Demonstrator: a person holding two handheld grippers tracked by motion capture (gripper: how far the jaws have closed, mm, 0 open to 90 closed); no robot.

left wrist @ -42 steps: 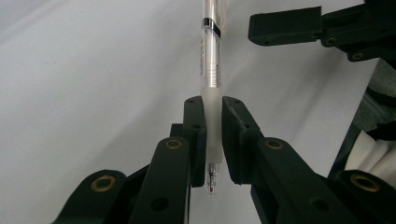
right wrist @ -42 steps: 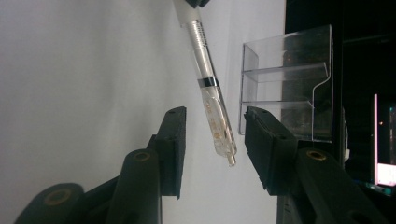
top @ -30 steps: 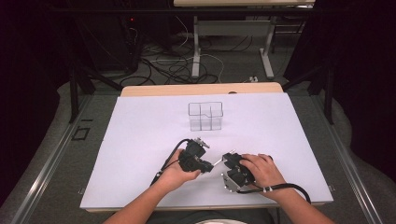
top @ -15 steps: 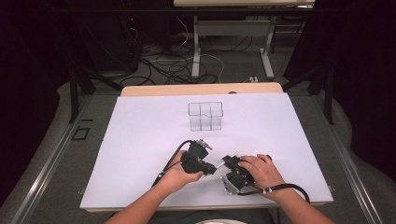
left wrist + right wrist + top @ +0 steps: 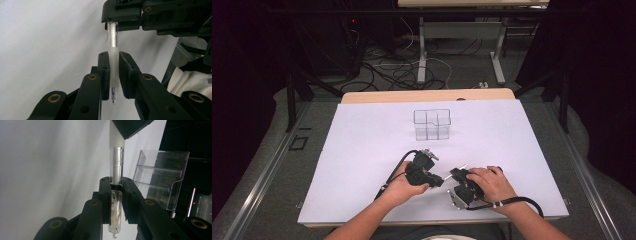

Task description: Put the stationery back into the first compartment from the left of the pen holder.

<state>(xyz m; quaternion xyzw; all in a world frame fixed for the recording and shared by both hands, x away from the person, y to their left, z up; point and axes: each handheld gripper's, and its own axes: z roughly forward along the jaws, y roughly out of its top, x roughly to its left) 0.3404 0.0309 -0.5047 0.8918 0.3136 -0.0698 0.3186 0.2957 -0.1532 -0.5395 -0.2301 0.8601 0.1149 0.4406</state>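
A clear pen [image 5: 113,42] with a frosted grip section spans the gap between my two grippers near the table's front edge. My left gripper [image 5: 113,57] is shut on the frosted grip, and the pen's tip pokes out toward the camera. My right gripper [image 5: 116,182] is shut on the clear barrel [image 5: 116,167] at the pen's other end. In the high view, the left gripper [image 5: 436,179] and the right gripper [image 5: 456,176] face each other, with the pen [image 5: 447,176] between them, just above the white sheet [image 5: 362,150].
A clear plastic organizer [image 5: 432,124] with compartments stands upright at the middle back of the sheet, also in the right gripper view [image 5: 160,177]. A cable [image 5: 512,202] trails from the right gripper. Cables and table legs lie on the floor beyond.
Both hands have shifted slightly while keeping hold of the pen; the left gripper has turned a little toward the right one.
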